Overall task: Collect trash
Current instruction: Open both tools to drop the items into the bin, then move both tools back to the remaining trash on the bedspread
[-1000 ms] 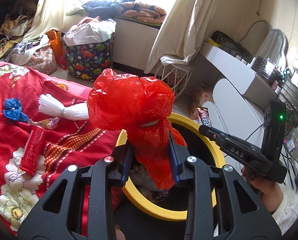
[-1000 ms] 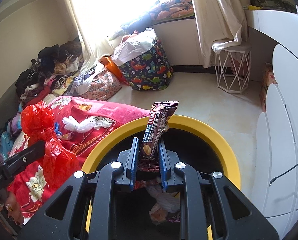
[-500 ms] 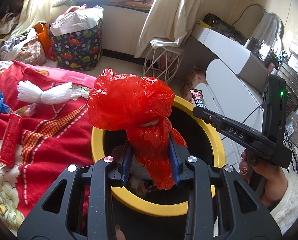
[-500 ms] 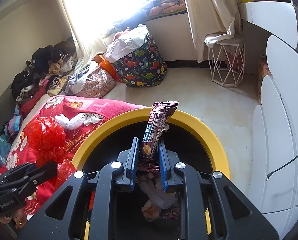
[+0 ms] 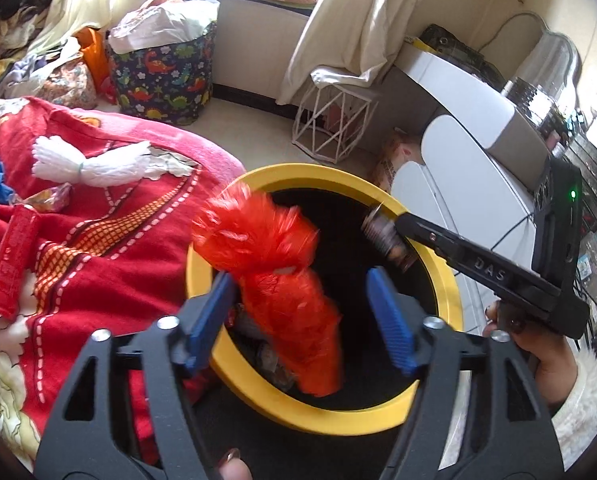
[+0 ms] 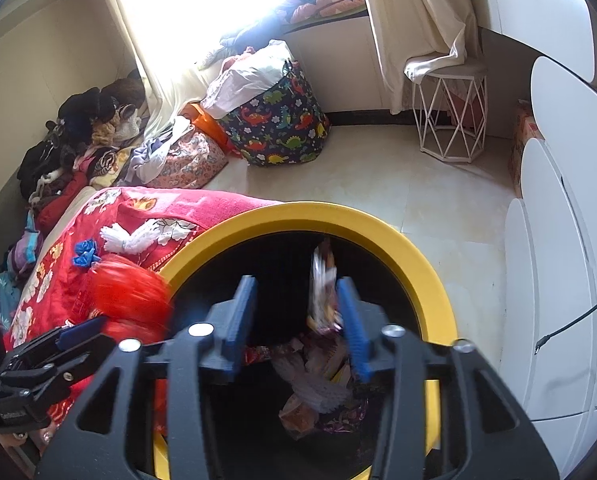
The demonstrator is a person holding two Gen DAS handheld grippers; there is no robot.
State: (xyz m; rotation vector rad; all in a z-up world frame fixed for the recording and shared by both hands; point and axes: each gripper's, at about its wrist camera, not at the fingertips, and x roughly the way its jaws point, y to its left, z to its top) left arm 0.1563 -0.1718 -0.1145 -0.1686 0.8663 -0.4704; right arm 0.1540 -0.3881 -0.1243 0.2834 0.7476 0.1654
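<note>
Red floral blanket (image 5: 98, 248) covered the bed; yellow-rimmed bin (image 5: 438, 292) stood beside it. Right gripper (image 5: 382, 228) read "DAS". Both grippers' fingers (image 5: 210, 312) stood apart, left gripper (image 5: 298, 320) around a blurred red bag (image 5: 282, 264).

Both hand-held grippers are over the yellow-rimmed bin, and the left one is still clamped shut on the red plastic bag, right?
Not quite. The left hand-held gripper is open: in the left wrist view its blue fingers stand wide apart and the red plastic bag, blurred, is loose between them over the yellow-rimmed bin. The right hand-held gripper is over the bin too.
</note>
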